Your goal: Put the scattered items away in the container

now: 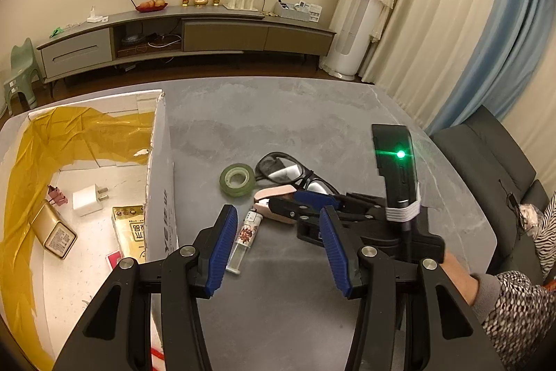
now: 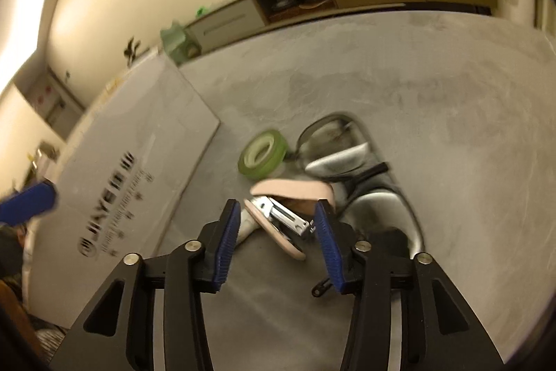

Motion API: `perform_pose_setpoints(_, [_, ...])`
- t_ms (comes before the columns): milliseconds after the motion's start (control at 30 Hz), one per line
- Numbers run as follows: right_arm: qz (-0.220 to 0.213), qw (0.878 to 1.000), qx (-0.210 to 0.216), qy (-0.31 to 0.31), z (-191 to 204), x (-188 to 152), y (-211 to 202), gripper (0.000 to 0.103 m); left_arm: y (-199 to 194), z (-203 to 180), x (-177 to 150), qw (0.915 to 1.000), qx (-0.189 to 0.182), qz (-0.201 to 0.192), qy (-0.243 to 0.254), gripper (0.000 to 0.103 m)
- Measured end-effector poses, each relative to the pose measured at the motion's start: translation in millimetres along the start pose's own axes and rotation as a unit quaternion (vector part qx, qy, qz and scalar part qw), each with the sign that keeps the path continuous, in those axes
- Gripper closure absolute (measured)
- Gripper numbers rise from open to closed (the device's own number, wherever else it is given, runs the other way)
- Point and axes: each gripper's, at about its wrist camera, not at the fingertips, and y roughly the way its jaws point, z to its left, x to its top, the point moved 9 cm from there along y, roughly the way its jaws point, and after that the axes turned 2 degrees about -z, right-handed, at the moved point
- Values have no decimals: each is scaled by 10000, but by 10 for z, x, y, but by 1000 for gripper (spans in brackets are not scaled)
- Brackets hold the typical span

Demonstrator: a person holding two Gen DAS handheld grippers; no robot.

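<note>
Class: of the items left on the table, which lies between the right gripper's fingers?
The pink stapler, between the right gripper fingers; the green tape, glasses and lighter lie outside them.

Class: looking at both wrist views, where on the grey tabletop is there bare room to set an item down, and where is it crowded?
Bare: the far tabletop beyond the glasses, and the near strip below the lighter. Crowded: tape roll, glasses, pink stapler and lighter cluster beside the box wall.

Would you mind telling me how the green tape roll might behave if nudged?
The green tape roll lies flat on the table, so it would probably slide, not roll. It looks small and likely light, and might bump the glasses beside it.
</note>
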Motion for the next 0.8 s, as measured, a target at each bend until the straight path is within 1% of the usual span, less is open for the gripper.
perform_pose_setpoints(100, [-24, 9986, -303, -423, 48, -36, 38, 55, -20, 29, 5, 10000, -13, -21, -21, 52])
perform_pose_setpoints(133, [-4, 9984, -329, -457, 56, -46, 40, 59, -21, 39, 9, 10000, -21, -24, -40, 52])
perform_pose_setpoints(167, [46, 9987, -296, -416, 53, -71, 39, 68, -26, 52, 14, 10000, -24, -32, -59, 52])
perform_pose_setpoints(233, [103, 9989, -262, -366, 42, -123, 12, 76, -42, 57, 24, 9999, -45, -54, -83, 52])
perform_pose_setpoints(267, [104, 9987, -302, -398, 40, -153, -17, 78, -52, 52, 33, 9999, -59, -68, -86, 52])
perform_pose_setpoints(333, [68, 9976, -426, -538, 48, -219, -100, 81, -74, 38, 51, 9999, -84, -99, -75, 52])
perform_pose_setpoints(400, [-19, 9945, -660, -812, 73, -289, -217, 82, -89, 17, 65, 9998, -111, -122, -63, 52])
perform_pose_setpoints(467, [-112, 9846, -1099, -1352, 110, -370, -374, 83, -100, -9, 75, 9998, -131, -137, -51, 52])
perform_pose_setpoints(500, [-150, 9747, -1380, -1750, 149, -422, -447, 83, -98, -25, 82, 9998, -139, -144, -46, 52])
perform_pose_setpoints(533, [-162, 9588, -1717, -2257, 205, -493, -505, 83, -99, -39, 87, 9998, -142, -154, -37, 52])
perform_pose_setpoints(567, [-163, 9375, -2053, -2804, 272, -575, -545, 83, -101, -55, 88, 9998, -150, -160, -26, 52])
perform_pose_setpoints(600, [-158, 9138, -2326, -3326, 346, -660, -566, 83, -98, -75, 84, 9997, -166, -157, -15, 52])
perform_pose_setpoints(633, [-138, 8920, -2501, -3762, 416, -741, -568, 83, -92, -99, 79, 9997, -175, -148, 1, 52])
perform_pose_setpoints(733, [-138, 8130, -2912, -5041, 635, -1055, -539, 83, -42, -166, 51, 9998, -190, -71, 68, 52])
perform_pose_setpoints(767, [-132, 7891, -3010, -5353, 672, -1149, -526, 82, -18, -186, 38, 9998, -188, -41, 91, 52])
perform_pose_setpoints(800, [-137, 7718, -3055, -5575, 705, -1214, -508, 83, 3, -206, 27, 9998, -186, -14, 116, 52])
